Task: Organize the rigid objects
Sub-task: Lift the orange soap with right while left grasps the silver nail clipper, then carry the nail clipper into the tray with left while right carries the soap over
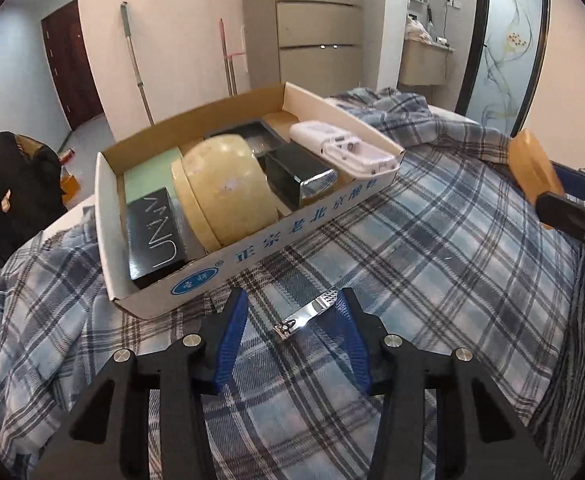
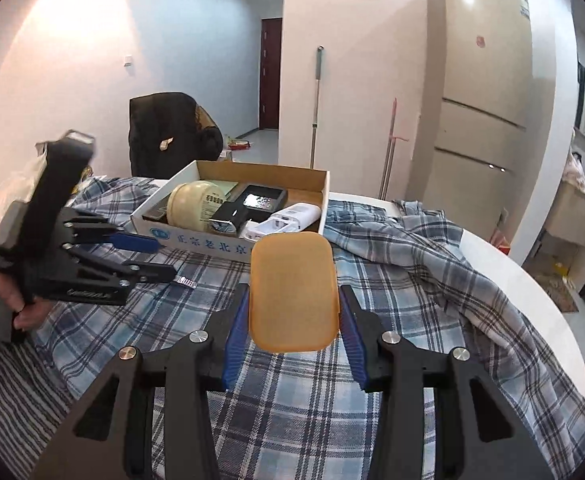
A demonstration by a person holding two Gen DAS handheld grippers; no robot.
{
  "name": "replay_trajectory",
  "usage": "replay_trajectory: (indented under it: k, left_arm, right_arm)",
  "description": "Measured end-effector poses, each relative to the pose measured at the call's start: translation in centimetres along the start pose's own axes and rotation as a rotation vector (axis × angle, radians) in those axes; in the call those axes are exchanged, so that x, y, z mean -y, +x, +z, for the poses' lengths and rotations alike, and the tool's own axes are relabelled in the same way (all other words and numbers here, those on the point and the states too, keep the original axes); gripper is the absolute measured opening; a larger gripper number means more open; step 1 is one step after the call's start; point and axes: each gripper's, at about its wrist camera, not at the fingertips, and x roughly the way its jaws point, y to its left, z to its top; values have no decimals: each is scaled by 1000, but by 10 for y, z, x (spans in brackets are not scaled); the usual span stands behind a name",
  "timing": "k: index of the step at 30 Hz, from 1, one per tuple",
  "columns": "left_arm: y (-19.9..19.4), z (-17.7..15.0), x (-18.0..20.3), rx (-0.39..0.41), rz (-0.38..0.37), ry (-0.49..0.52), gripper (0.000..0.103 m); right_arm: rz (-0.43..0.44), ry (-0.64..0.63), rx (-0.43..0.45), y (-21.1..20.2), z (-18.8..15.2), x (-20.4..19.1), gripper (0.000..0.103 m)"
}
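A shiny metal nail clipper lies on the plaid cloth, between the fingers of my left gripper and close to the right one. The jaws stand apart and do not press on it. In the right wrist view the clipper shows just past the left gripper. My right gripper is shut on an amber rounded plastic lid, held upright; it also shows as the right gripper with the lid. Behind stands a cardboard box with a cream jar, black boxes and a white case.
A blue plaid cloth covers a round white table whose rim curves at the right. A dark jacket hangs over a chair behind the box. A mop and a fridge stand by the far wall.
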Motion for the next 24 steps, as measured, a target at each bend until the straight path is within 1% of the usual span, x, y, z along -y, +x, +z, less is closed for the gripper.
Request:
replay_trajectory:
  k: [3,4,5,7,9,10,11,14,16,20,24]
  left_arm:
    - [5,-2,-1,-23,-16,7,49]
    - [6,-3,-1,-26,-22,6,47]
    - [8,-4,-2,-29,-34,0,39]
    - [12,-7,-3,-41,-47,-20,38]
    - [11,-8,0,-37,-40,-7,36]
    - [9,-9,1,-38,-50,2,31]
    - [9,-9,3,-37,-56,8,23]
    - [10,-9,6,-37,-32,5,12]
    - [9,-9,5,-38,-26,-12,10]
    - [2,-11,4,-37,-80,-50,10]
    - [5,-12,12,-59,-38,-19,10]
  right_arm:
    - [3,-4,-2,0,0,0,42]
    - [4,-2,0,0,1,0,42]
    - [7,-1,0,0,1,0,42]
    - [15,-1,-4,0,0,0,42]
    - [18,0,-7,1,1,0,42]
    - [18,1,-10,2,0,0,42]
    - [18,2,-14,3,0,0,42]
    - [19,13,-20,4,1,3,42]
    - [18,17,-15,3,1,3,42]
    - [18,20,-24,5,1,4,42]
    - [16,27,-28,6,0,6,42]
